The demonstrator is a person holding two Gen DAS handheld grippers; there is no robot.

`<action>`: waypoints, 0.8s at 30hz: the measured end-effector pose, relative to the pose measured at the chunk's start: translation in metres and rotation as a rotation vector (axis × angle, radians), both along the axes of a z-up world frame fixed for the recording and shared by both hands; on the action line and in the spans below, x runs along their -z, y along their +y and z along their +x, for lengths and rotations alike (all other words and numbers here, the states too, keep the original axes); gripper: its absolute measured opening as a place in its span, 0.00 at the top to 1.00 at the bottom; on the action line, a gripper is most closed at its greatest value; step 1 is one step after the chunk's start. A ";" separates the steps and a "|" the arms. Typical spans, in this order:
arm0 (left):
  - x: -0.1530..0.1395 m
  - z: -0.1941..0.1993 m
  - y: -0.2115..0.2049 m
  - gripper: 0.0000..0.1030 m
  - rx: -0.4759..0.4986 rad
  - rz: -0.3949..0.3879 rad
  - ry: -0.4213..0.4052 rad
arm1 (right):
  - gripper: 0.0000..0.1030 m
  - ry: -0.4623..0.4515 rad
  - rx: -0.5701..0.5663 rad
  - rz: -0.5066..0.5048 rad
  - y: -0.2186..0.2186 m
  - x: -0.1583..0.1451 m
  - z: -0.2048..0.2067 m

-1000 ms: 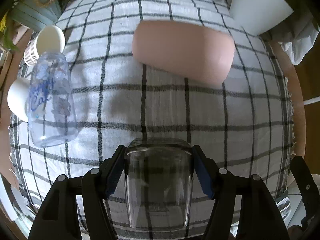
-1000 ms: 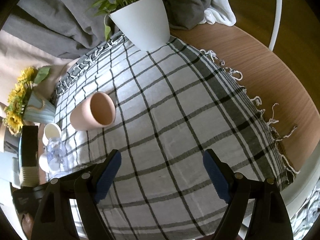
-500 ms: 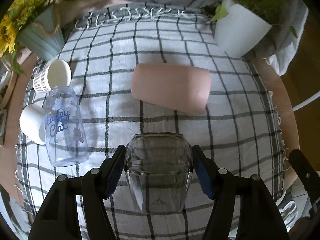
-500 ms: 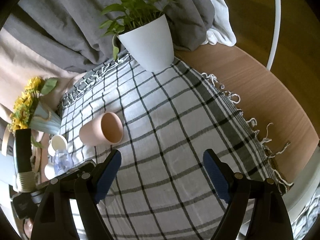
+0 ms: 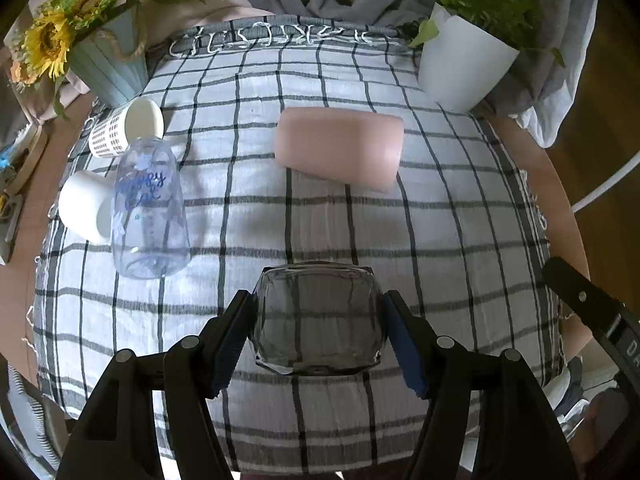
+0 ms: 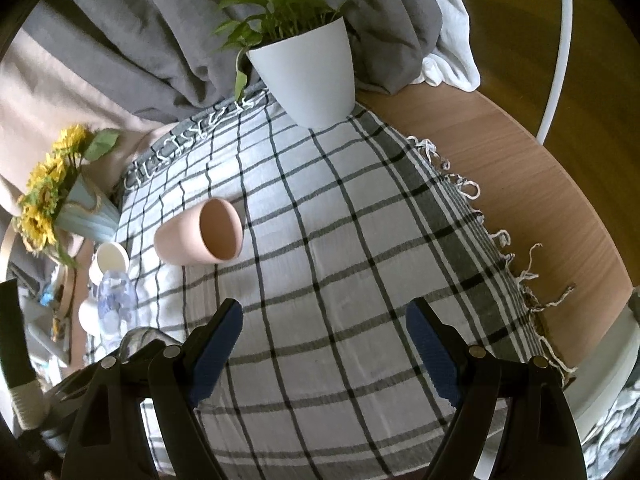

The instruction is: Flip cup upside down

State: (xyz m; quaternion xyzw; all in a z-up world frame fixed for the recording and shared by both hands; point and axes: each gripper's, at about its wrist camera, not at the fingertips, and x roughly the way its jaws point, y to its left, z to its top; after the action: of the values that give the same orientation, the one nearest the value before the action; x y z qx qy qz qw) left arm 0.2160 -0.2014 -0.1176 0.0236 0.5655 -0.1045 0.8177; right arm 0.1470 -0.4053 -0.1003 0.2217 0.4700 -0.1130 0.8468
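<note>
The clear glass cup point(image 5: 318, 320) sits between the two blue pads of the left tongs point(image 5: 318, 326), which are closed on its sides and hold it above the checked cloth point(image 5: 400, 240). Its flat end faces away from the camera. Whether this is the base or the mouth, I cannot tell.

Ahead of the left tongs, a pink cup point(image 5: 340, 152) lies on its side on the cloth, well apart from the glass. Ahead and to the left lies a clear bottle point(image 5: 148, 216) with blue writing, and two white cups point(image 5: 124, 128) lie close to it. Farther ahead on the left is a pale blue vase with sunflowers point(image 5: 108, 64), and on the right a white plant pot point(image 5: 460, 68).

The right tongs point(image 6: 324, 344) are wide open and hold nothing; they hang over the cloth. To their right, the bare wooden tabletop point(image 6: 540, 184) shows beside the fringe of the cloth.
</note>
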 end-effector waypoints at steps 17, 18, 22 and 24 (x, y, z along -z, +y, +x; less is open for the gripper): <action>0.003 -0.021 0.002 0.22 -0.017 -0.019 -0.015 | 0.15 0.032 -0.080 -0.027 0.010 0.004 -0.002; 0.001 -0.022 0.003 0.22 -0.022 -0.023 -0.025 | 0.14 0.036 -0.078 -0.034 0.010 0.004 -0.002; -0.009 -0.028 0.007 0.16 -0.037 -0.041 -0.072 | 0.12 0.036 -0.075 -0.056 0.011 0.001 -0.005; -0.016 -0.035 0.011 0.13 -0.044 -0.043 -0.104 | 0.12 0.032 -0.076 -0.061 0.013 -0.004 -0.008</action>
State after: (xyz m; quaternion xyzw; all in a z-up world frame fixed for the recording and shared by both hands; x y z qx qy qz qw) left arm 0.1811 -0.1901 -0.1012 -0.0013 0.5204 -0.0972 0.8484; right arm 0.1385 -0.3924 -0.0966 0.1756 0.4881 -0.0986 0.8492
